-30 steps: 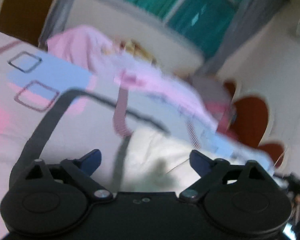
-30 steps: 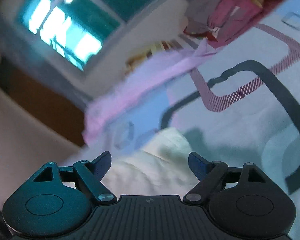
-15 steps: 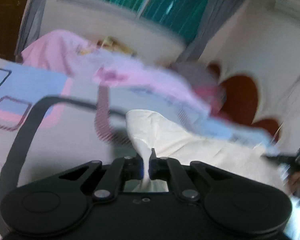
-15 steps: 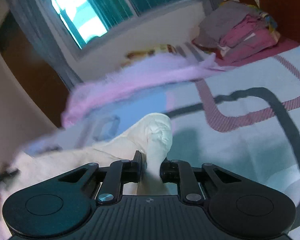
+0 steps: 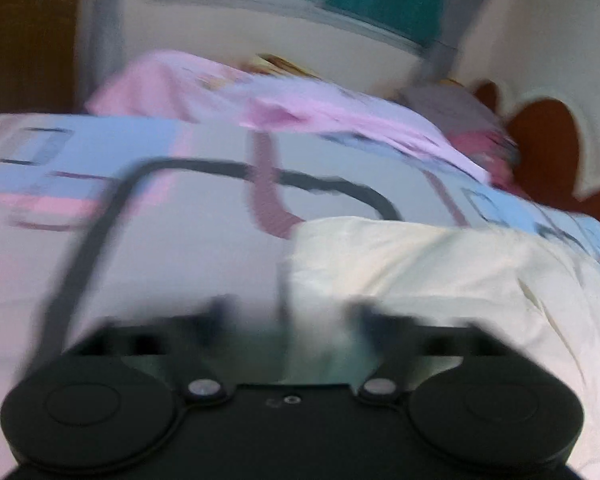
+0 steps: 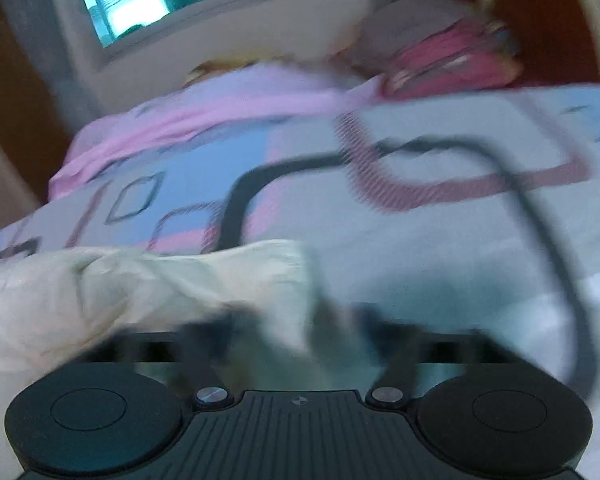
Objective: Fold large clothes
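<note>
A cream-white garment (image 5: 440,264) lies on the patterned bedsheet (image 5: 160,240), filling the right of the left wrist view and the lower left of the right wrist view (image 6: 140,284). My left gripper (image 5: 290,312) is open at the garment's left edge, its fingers motion-blurred. My right gripper (image 6: 300,320) is open at the garment's right corner, also blurred. Neither holds the cloth.
A pink blanket (image 5: 300,108) is bunched along the far side of the bed. A stack of folded pink and grey clothes (image 6: 440,52) sits by the red-brown headboard (image 5: 548,148). A window with teal curtains is behind.
Half a second ago both grippers were shut on the cream garment's corners. Now both have opened and let it go, and the garment lies flat on the bed.
</note>
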Tool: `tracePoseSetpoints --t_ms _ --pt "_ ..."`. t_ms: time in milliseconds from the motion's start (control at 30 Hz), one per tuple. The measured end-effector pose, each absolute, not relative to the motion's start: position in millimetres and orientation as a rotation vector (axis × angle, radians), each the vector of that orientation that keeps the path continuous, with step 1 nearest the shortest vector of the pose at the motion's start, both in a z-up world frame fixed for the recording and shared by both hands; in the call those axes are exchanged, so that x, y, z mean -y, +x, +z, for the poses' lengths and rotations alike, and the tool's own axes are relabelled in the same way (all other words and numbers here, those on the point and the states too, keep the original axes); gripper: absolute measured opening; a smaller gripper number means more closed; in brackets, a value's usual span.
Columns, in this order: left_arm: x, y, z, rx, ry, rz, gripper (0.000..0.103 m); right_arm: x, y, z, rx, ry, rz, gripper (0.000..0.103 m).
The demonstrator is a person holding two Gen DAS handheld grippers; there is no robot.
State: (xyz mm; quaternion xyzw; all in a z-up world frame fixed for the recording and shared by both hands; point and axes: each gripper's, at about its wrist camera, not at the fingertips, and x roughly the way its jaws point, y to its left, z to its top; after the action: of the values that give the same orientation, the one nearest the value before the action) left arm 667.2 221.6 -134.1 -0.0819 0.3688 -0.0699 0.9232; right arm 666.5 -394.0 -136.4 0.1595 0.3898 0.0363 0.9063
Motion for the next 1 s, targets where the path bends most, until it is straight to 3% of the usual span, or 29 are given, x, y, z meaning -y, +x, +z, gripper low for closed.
tracePoseSetpoints --t_ms 100,167,200,233,267,400,500,567,600,767,1000 --pt "-234.7 624.3 -111.3 -0.680 -0.224 -0.174 0.081 414.9 628.5 -123.1 -0.767 0.404 0.100 0.086" --pt "-229.1 591.5 -92.6 -0.612 -0.221 -0.183 0.080 411.0 600.0 -110.6 -0.720 0.354 0.114 0.084" --pt "-221.3 580.5 -86.2 -0.578 -0.228 -0.192 0.079 401.5 593.6 -105.8 -0.713 0.324 0.128 0.075" --pt "-207.8 574.7 -81.4 -0.569 -0.239 -0.211 0.079 389.7 586.8 -100.3 -0.704 0.296 0.141 0.056" --pt "-188.1 573.0 -77.5 -0.567 -0.224 -0.222 0.077 373.9 583.1 -94.9 -0.689 0.277 0.152 0.054" --pt "-98.6 577.8 -67.8 -0.523 -0.110 -0.264 0.078 290.3 583.9 -74.7 -0.606 0.180 0.241 0.054" --pt "-35.1 591.5 -70.0 -0.564 -0.018 -0.299 0.071 227.9 593.6 -75.0 -0.603 0.084 0.297 0.054" --pt "-3.4 596.3 -79.2 -0.595 0.089 -0.320 0.073 197.5 602.7 -88.6 -0.644 -0.006 0.302 0.054" --pt "8.4 601.2 -87.3 -0.624 0.137 -0.307 0.066 188.6 608.8 -101.2 -0.684 -0.049 0.272 0.051" --pt "-0.5 612.5 -134.5 -0.694 0.103 -0.289 0.071 187.3 620.4 -143.1 -0.731 -0.054 0.288 0.051" --pt "-3.4 616.2 -148.6 -0.681 0.084 -0.272 0.071 183.0 619.4 -157.3 -0.712 -0.048 0.283 0.051"
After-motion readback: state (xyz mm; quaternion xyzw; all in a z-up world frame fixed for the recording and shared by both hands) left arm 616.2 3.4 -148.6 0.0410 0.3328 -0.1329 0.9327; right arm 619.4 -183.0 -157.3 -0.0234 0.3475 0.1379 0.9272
